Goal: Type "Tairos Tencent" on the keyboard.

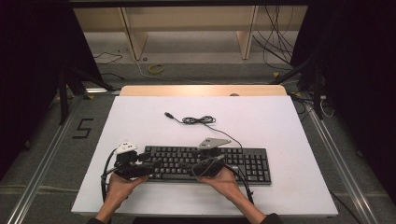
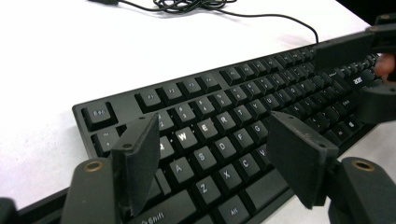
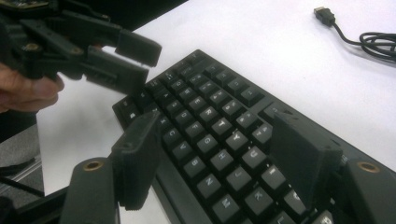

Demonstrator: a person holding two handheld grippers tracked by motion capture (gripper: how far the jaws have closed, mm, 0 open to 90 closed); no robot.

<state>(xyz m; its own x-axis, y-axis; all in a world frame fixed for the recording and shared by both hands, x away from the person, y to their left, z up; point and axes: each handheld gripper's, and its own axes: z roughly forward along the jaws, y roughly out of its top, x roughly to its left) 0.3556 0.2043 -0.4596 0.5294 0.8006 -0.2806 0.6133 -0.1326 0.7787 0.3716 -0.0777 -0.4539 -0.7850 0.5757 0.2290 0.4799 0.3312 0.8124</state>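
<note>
Two hand-held grippers hover over one black keyboard, which lies flat on the white table, near the table's front edge and parallel to it. The left gripper sits above the keyboard's left end, held by the person's left hand; its jaws stand apart with nothing between the pads. In the left gripper view, the two black jaws frame the letter keys from Q and W down to Z and X, and the pads are clear of the keys. The right gripper is held over the middle of the keyboard by the right hand, with a grey three-cornered plate on top. Its jaws are likewise spread wide and grip nothing. The right gripper view looks along these jaws across the letter rows toward the keyboard's left end, where the left gripper appears farther off, its own jaws parted above the corner keys.

The keyboard's cable runs from the back edge, behind the right gripper, to a loose coil on the table beyond the keyboard. It ends in a USB plug that lies well apart from the keyboard, toward the far side of the table.
</note>
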